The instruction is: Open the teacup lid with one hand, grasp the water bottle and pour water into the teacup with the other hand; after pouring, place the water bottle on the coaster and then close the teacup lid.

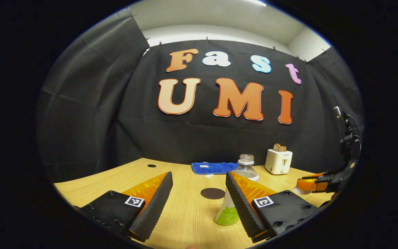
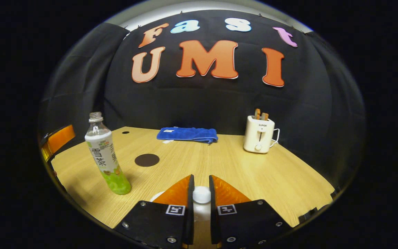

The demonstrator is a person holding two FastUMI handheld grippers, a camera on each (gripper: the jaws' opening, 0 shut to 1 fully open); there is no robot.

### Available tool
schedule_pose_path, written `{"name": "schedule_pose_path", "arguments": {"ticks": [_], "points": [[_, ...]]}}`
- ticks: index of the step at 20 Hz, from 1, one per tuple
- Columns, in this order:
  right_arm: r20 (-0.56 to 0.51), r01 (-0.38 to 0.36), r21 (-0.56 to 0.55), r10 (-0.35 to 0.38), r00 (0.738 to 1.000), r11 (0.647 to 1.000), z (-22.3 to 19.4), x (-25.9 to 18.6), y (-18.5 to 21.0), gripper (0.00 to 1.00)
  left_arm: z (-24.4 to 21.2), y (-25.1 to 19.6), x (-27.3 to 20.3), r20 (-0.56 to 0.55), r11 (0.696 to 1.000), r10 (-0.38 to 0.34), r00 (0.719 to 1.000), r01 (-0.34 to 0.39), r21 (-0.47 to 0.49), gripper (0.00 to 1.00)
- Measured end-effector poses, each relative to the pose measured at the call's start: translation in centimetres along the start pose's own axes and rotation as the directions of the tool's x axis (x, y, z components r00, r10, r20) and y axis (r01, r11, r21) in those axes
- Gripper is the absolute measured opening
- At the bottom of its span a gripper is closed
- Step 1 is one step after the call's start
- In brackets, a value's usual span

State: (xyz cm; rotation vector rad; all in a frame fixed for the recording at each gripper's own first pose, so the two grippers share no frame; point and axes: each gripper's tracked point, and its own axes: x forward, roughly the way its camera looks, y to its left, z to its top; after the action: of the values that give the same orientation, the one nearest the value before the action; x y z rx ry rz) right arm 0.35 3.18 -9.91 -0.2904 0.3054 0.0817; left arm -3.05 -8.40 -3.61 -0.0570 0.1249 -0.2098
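Table: pale wood-grain top, carrying every item listed; a small dark hole sits in its far left corner. Towel: blue, folded, lying at the far edge ahead of the right gripper, well beyond its tips. Toaster: cream, upright, ahead and to the right of the right gripper, two slices standing in its slots, a cord trailing at its side. Water bottle: clear, uncapped, upright, green at the base, to the left of the right gripper; in the left gripper view it stands directly behind the right-hand finger of the left gripper, which covers much of its body. Left gripper: released, fingers spread wide, nothing between them. Right gripper: clenched on the white knob of the teacup lid, both fingers against it; the lid below the knob and any cup are mostly covered by the fingers. Coaster: dark round disc, flat on the table, just ahead between the left gripper's fingers, beside the bottle. The right gripper also appears at the far right of the left gripper view, partly cut off.
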Motion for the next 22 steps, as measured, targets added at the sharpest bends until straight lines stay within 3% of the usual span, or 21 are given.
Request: {"name": "schedule_pose_path", "arguments": {"ticks": [3, 8, 14, 22], "points": [[-0.013, 0.086, 0.039, -0.085, 0.996, 0.996, -0.4, 0.0, -3.9, 0.19, -0.2, -1.9, -0.2, -0.001, 0.999, -0.05, 0.999, 0.05, -0.006, 0.99], [-0.023, 0.158, 0.087, -0.156, 0.987, 0.984, -0.7, -0.6, -7.3, 0.19, -2.6, -4.4, 0.0, -0.079, 0.993, -0.115, 0.99, 0.112, -0.035, 0.99], [-0.032, 0.151, 0.101, -0.148, 0.988, 0.983, -1.0, -0.7, -7.2, 0.19, -6.1, -6.6, 0.9, -0.172, 0.988, -0.151, 0.973, 0.147, -0.037, 0.99], [-0.044, 0.15, 0.12, -0.146, 0.988, 0.981, -1.4, -1.0, -7.5, 0.19, -9.7, -6.7, 2.8, -0.263, 0.992, -0.123, 0.957, 0.121, -0.024, 0.99]]}}
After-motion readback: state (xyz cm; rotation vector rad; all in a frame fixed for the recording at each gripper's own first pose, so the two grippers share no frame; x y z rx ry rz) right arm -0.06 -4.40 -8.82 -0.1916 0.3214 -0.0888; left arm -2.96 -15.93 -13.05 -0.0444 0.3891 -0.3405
